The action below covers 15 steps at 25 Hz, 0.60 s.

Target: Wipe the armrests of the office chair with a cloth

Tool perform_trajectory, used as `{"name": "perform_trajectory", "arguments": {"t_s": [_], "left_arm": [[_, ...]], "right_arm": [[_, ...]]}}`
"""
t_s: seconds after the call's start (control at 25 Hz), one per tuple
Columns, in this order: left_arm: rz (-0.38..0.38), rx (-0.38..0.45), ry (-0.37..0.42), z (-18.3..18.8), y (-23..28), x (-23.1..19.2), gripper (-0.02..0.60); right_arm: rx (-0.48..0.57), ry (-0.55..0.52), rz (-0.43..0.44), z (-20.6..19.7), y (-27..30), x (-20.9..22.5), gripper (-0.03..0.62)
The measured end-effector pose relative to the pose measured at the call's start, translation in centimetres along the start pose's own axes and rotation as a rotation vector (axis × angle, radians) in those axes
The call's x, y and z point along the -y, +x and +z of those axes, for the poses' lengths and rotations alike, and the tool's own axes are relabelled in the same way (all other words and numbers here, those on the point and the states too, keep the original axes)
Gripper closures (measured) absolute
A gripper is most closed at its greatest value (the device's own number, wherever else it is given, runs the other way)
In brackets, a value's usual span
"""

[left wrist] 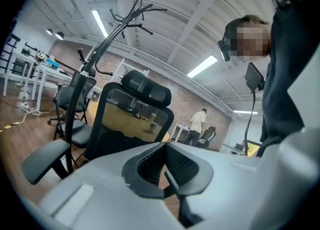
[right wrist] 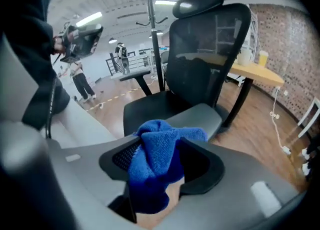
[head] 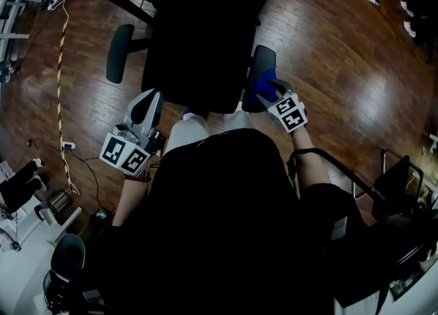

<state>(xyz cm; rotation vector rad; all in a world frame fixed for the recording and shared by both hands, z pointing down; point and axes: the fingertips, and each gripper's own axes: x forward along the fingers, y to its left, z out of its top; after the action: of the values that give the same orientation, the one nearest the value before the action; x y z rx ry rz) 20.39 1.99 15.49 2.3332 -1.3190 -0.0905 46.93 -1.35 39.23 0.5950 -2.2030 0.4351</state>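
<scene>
Listing near to far, with the wiping of the right armrest judged to be the step in hand.

- Left gripper [head: 146, 106]: held near, left of the seat and roughly level. The fingers are stood apart with nothing between them. It is best kept clear of the chair.
- Right gripper [head: 275, 96]: tilted down over the near end of the right armrest. The fingers are spread wide and the cloth lies loose between them, not pinched; a gap is seen at one side.
- Cloth [right wrist: 159, 156]: blue and bunched, sagging between the fingers above the pad. Whether it touches the pad cannot be told.
- Right armrest [head: 263, 57]: a dark pad running near to far. Before any stroke, the fingers should be closed on the upper fold of the cloth so that a broad flap is left below. The flap is then to be pressed flat and drawn along the pad to its far end, edges included. With the fingers left wide, the cloth is likely to be dropped or left behind.
- Left armrest [head: 119, 53]: far left, well apart from both grippers, to be taken afterwards.
- Seat [head: 198, 53]: between the armrests. A swivel under sideways force is judged likely, so pressure is better directed downward.
</scene>
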Motion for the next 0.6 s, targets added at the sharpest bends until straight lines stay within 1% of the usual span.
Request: {"name": "perform_trajectory", "arguments": {"t_s": [0.12, 0.16, 0.2, 0.28, 0.36, 0.44, 0.52, 0.6], "left_arm": [[0.042, 0.000, -0.012, 0.0, 0.2, -0.1, 0.577], [0.058, 0.003, -0.018, 0.0, 0.3, -0.2, 0.577], [0.073, 0.009, -0.027, -0.1, 0.3, -0.4, 0.577], [0.102, 0.018, -0.043, -0.3, 0.3, -0.5, 0.577], [0.123, 0.022, -0.049, -0.6, 0.3, -0.3, 0.577], [0.142, 0.022, -0.053, -0.9, 0.6, -0.2, 0.577], [0.169, 0.024, -0.061, -1.1, 0.8, 0.0, 0.577], [0.192, 0.027, -0.071, -1.2, 0.7, 0.2, 0.577]], "right_arm": [[0.018, 0.035, 0.100, 0.1, 0.1, 0.1, 0.384], [0.014, 0.030, 0.127, 0.2, 0.2, 0.3, 0.414], [0.002, 0.017, 0.155, 0.3, 0.3, 0.4, 0.462], [-0.031, -0.033, 0.196, 0.7, 0.5, 0.4, 0.479], [-0.050, -0.076, 0.191, 1.3, 1.0, 1.9, 0.488], [-0.051, -0.067, 0.170, 2.8, 2.0, 5.1, 0.494], [-0.055, -0.045, 0.168, 4.9, 3.3, 8.5, 0.494], [-0.068, -0.054, 0.162, 7.3, 4.8, 11.2, 0.496]]}}
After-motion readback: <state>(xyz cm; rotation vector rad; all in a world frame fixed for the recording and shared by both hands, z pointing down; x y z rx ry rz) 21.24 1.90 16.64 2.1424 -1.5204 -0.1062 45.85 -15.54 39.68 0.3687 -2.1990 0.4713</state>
